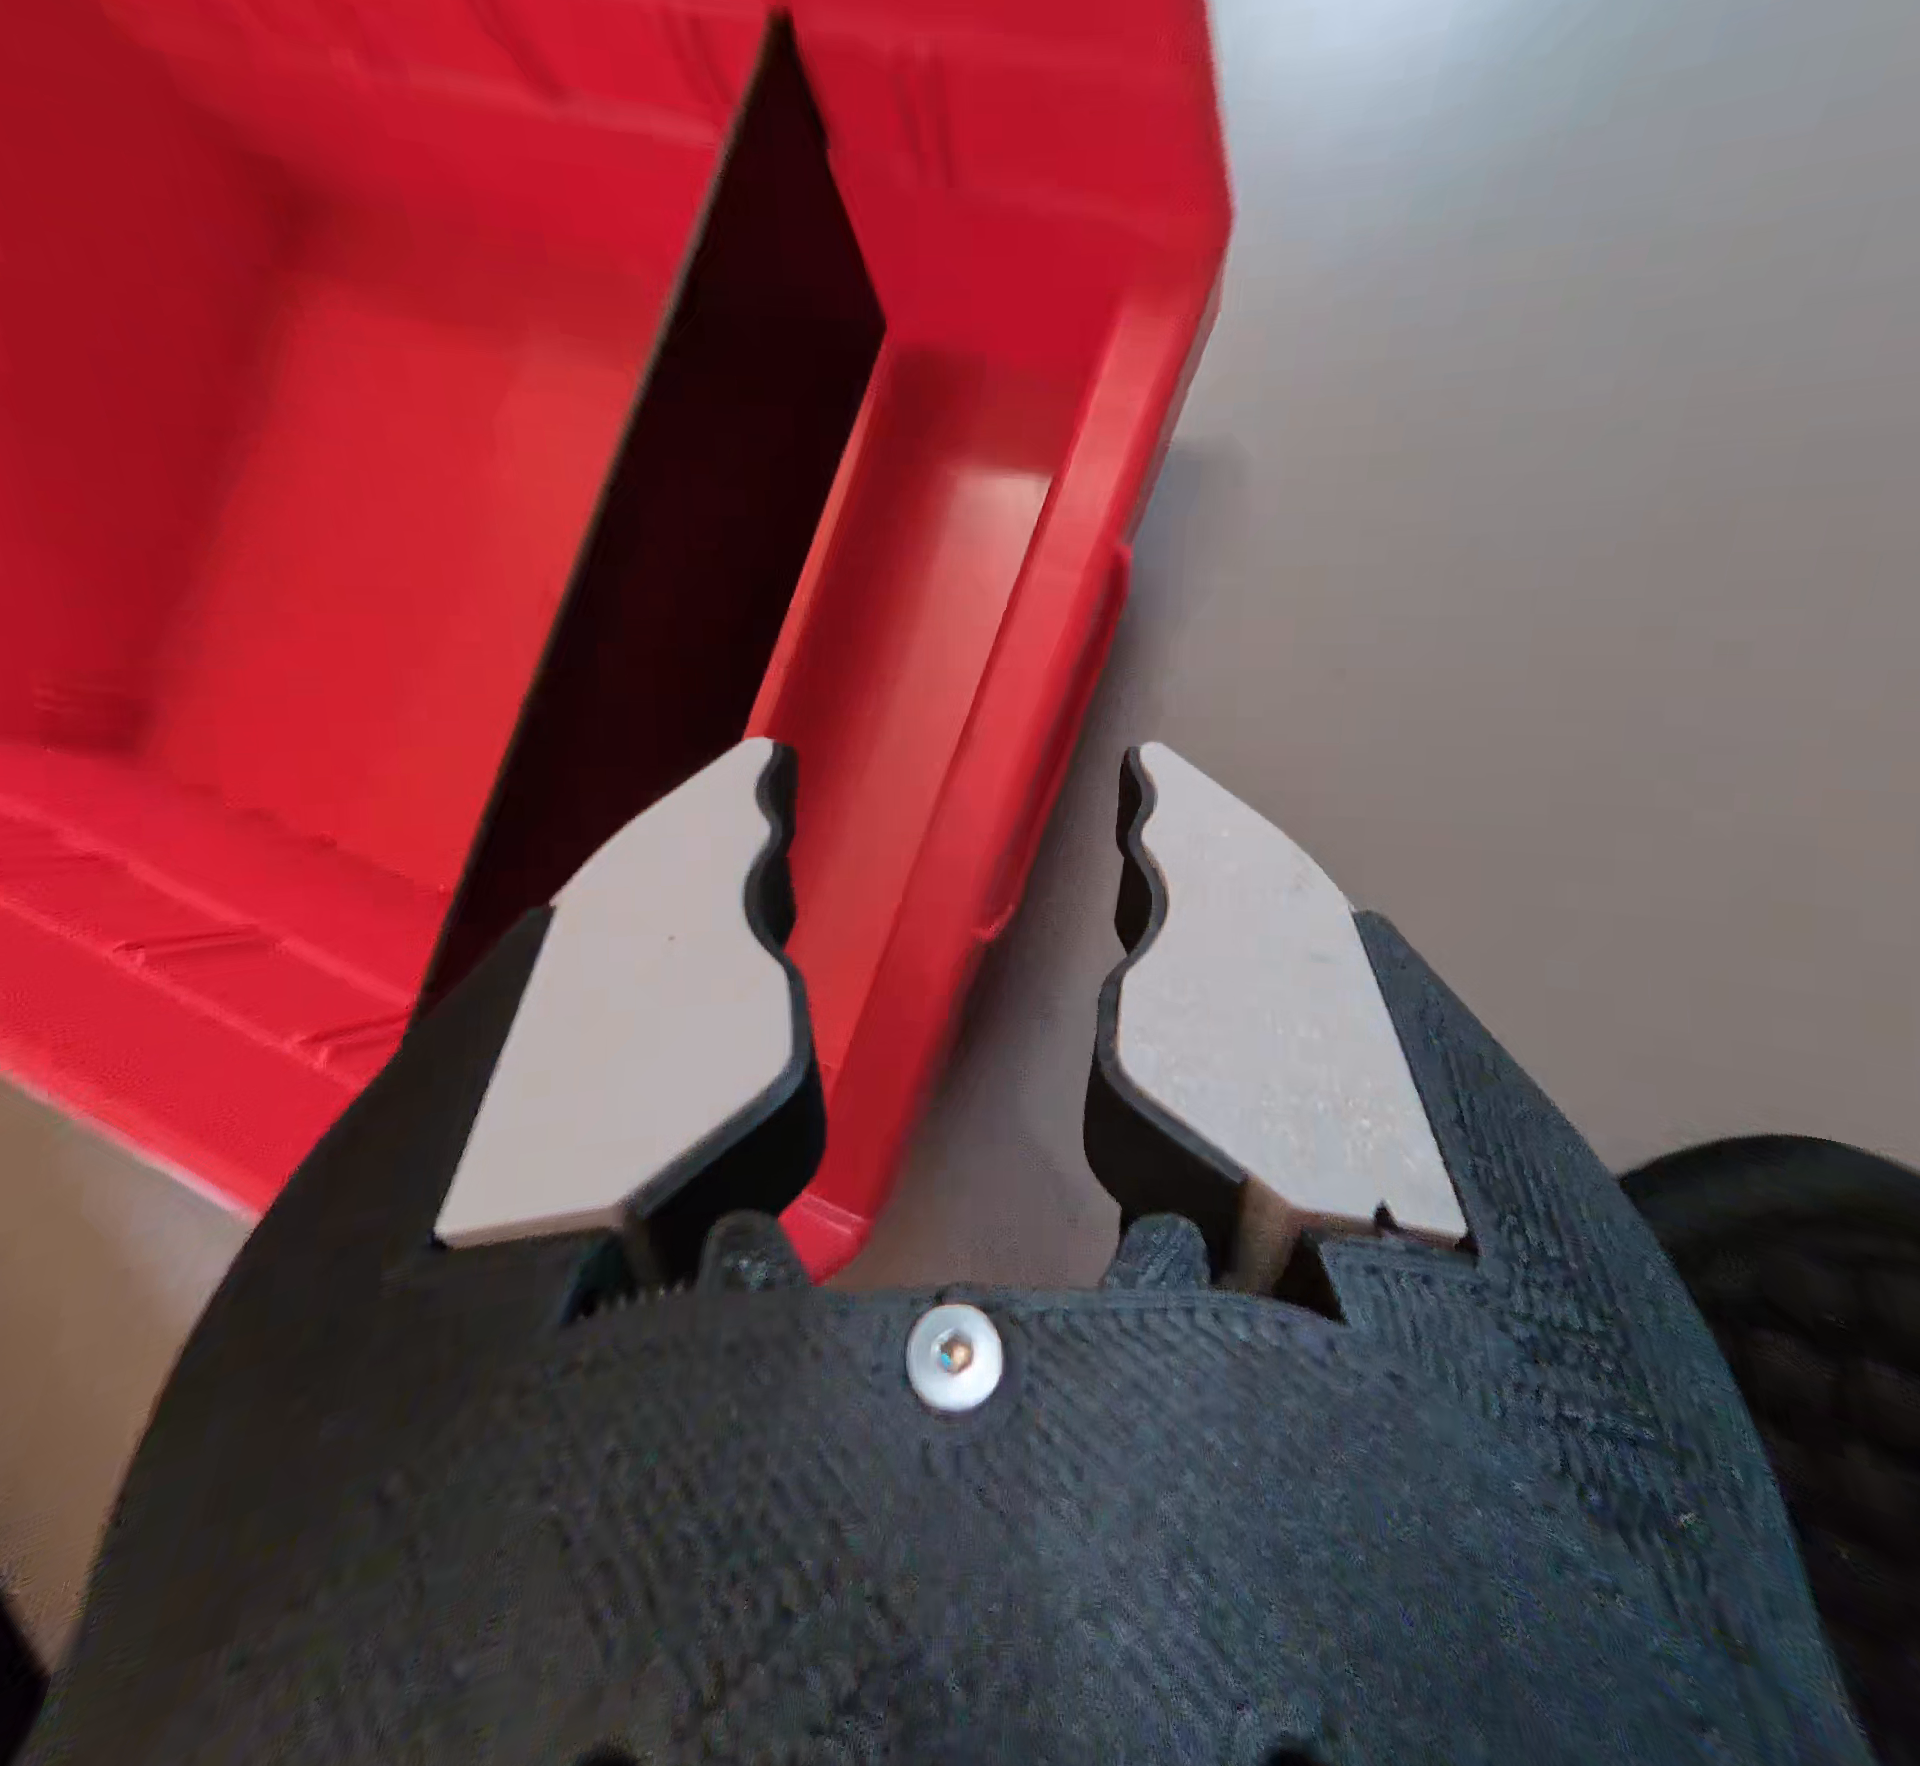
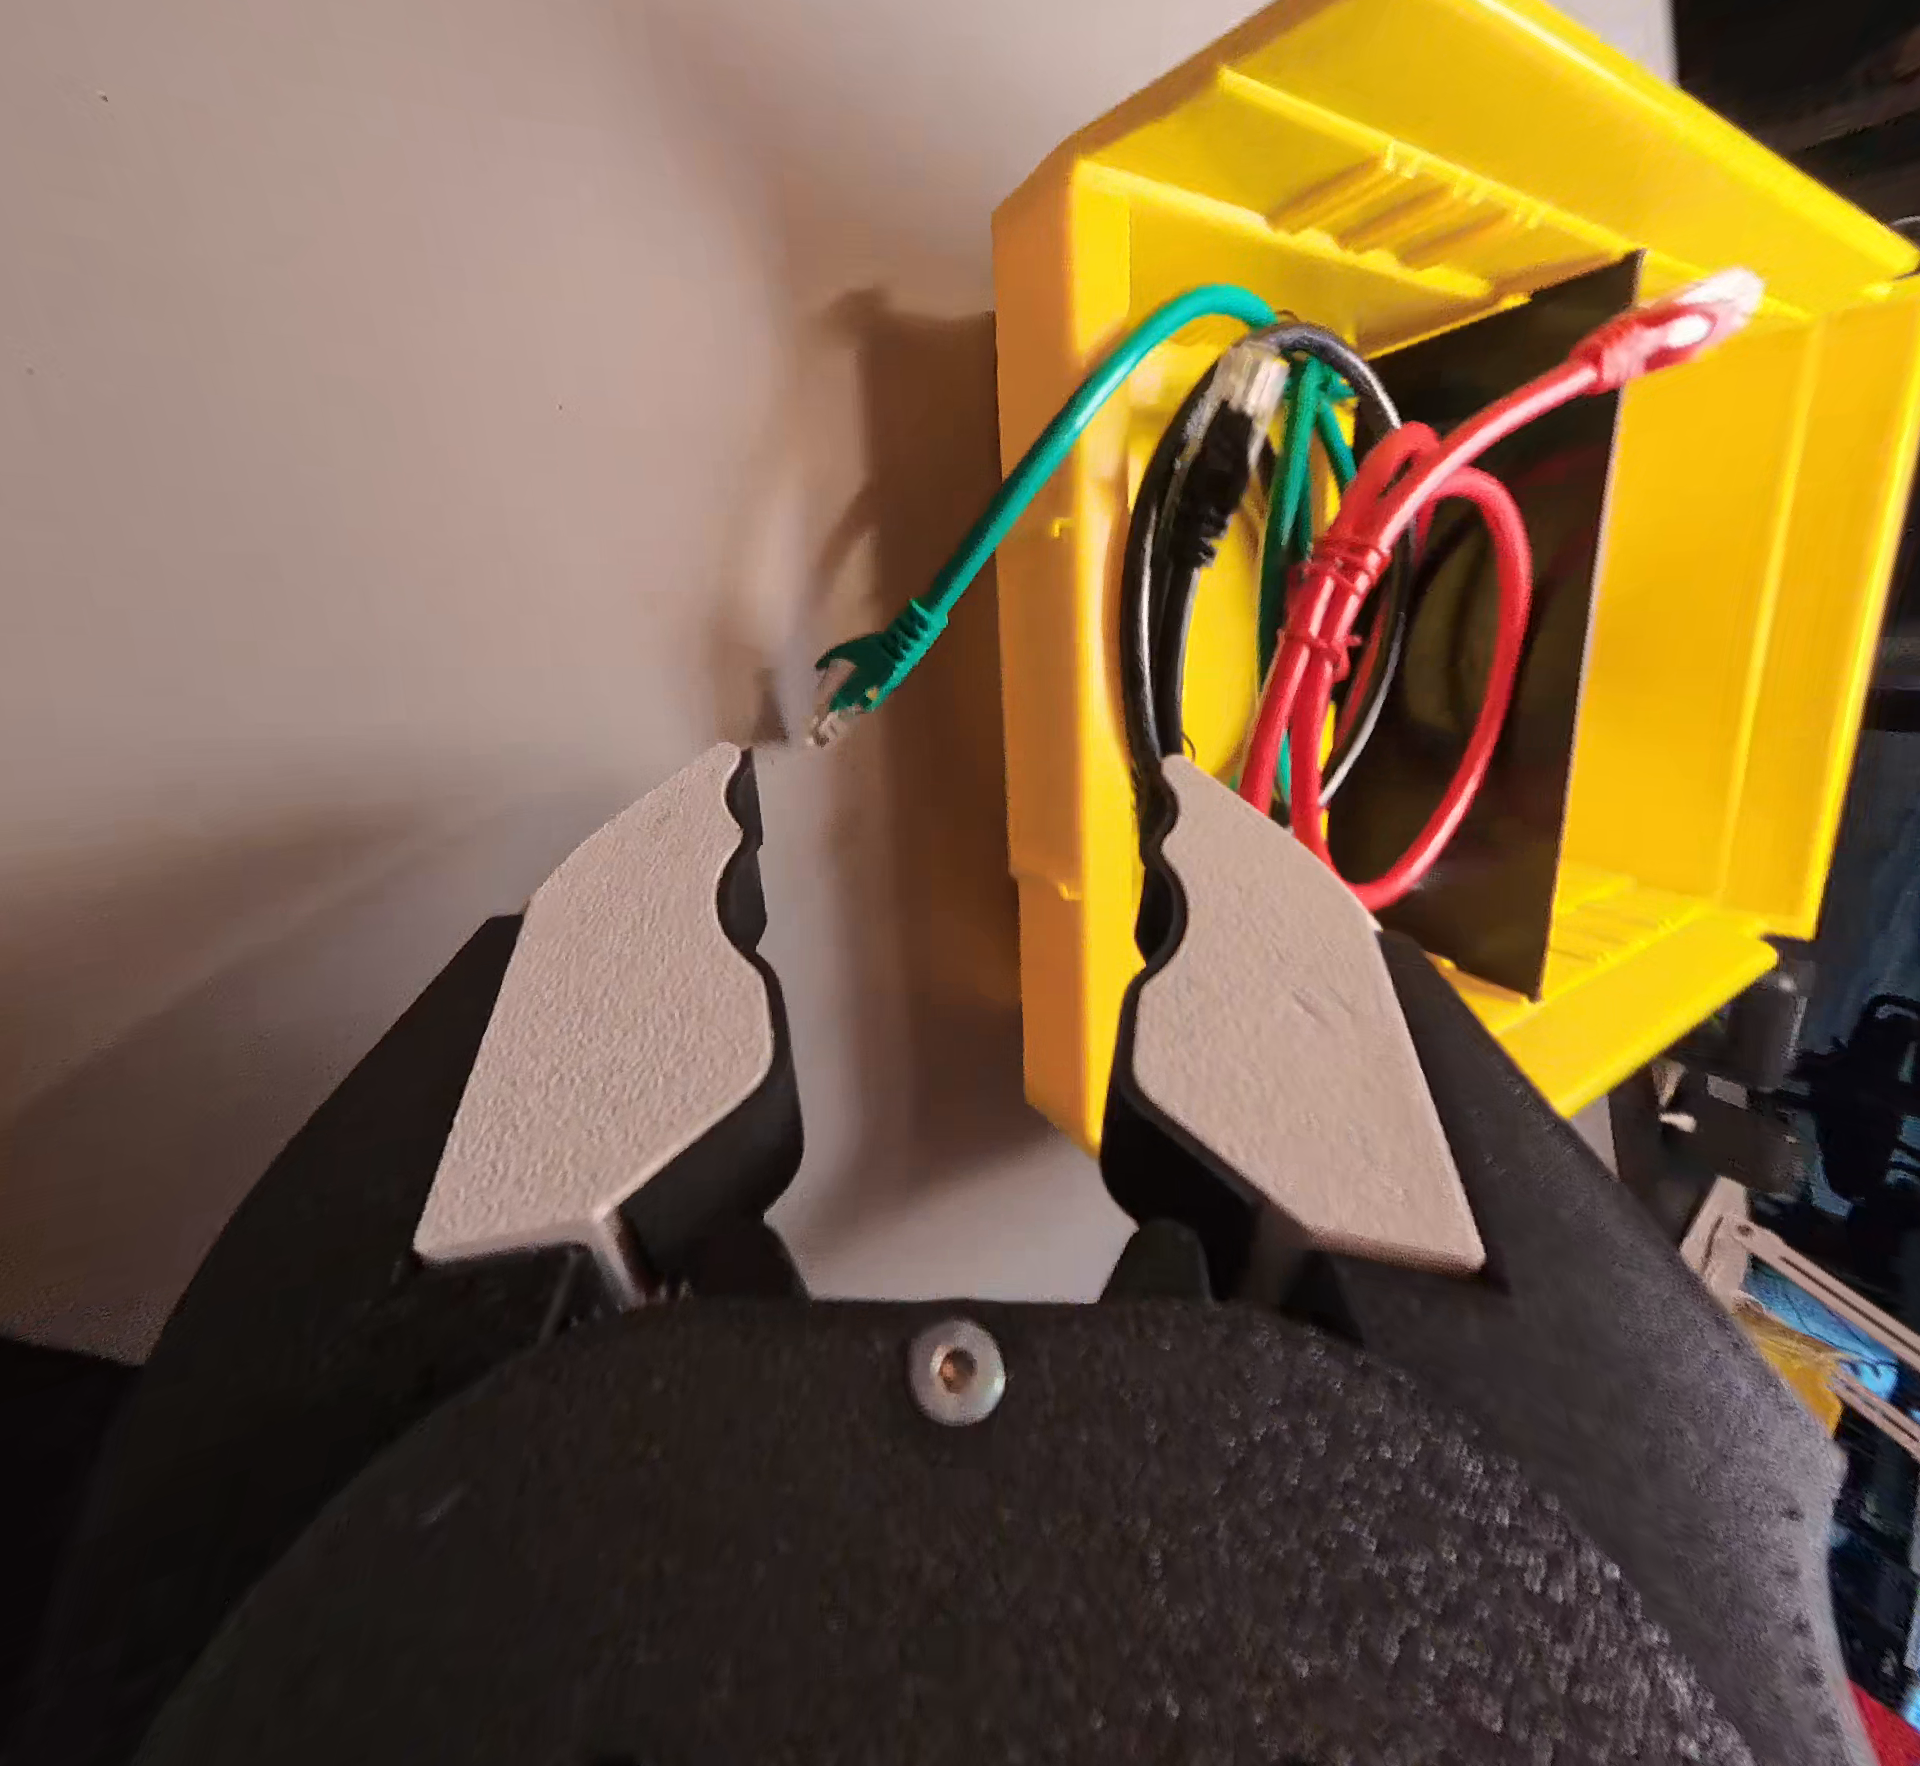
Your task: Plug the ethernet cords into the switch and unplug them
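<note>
Hovering, both empty and parted: left hand-held gripper [image 1: 956, 760] over red bin [image 1: 312, 428], right hand-held gripper [image 2: 951, 766] beside yellow bin [image 2: 1049, 573].

Pale grey-beige tabletop [image 1: 1558, 366], plain matte surface, same top in the right wrist view [image 2: 364, 314]. Red plastic bin [image 1: 1122, 511] sits directly on it, open side up, a dark divider panel [image 1: 727, 511] standing inside. Yellow plastic bin [image 2: 1060, 781] also sits on the top, at its far right edge. Green ethernet cord [image 2: 997, 511] hangs out over the yellow bin's wall; its plug end [image 2: 852, 688] is down near the surface, contact unclear due to blur.
</note>
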A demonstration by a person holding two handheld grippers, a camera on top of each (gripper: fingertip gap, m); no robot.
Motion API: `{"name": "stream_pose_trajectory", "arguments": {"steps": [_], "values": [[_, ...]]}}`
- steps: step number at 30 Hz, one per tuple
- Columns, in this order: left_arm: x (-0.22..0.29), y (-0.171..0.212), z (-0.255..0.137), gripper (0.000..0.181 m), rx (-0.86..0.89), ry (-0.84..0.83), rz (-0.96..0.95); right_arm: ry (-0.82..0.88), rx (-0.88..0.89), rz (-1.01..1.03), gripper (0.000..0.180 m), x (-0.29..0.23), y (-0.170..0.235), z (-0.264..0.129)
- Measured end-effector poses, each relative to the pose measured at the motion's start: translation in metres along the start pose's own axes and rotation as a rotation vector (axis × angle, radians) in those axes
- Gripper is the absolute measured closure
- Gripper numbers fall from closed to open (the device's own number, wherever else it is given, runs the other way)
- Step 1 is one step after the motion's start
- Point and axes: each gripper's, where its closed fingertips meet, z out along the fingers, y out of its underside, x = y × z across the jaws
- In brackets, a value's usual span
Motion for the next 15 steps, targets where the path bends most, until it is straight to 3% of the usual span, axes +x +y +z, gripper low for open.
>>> {"name": "stream_pose_trajectory", "arguments": {"steps": [1, 5, 9, 11, 15], "values": [[-0.002, 0.005, 0.007, 0.12, -0.032, -0.022, 0.03, -0.02, -0.025, -0.005, 0.109, -0.001, -0.002, 0.006], [-0.007, 0.015, 0.026, 0.118, -0.152, -0.089, 0.167, -0.011, -0.12, -0.052, 0.112, 0.011, 0.001, 0.034], [0.001, 0.018, 0.041, 0.132, -0.212, -0.053, 0.211, -0.05, -0.169, -0.079, 0.123, 0.015, 0.001, 0.046], [0.006, 0.014, 0.048, 0.148, -0.189, -0.046, 0.235, -0.041, -0.173, -0.14, 0.131, 0.021, -0.001, 0.049], [0.012, 0.005, 0.052, 0.149, -0.153, -0.074, 0.27, -0.079, -0.121, -0.183, 0.136, 0.018, -0.007, 0.048]]}}
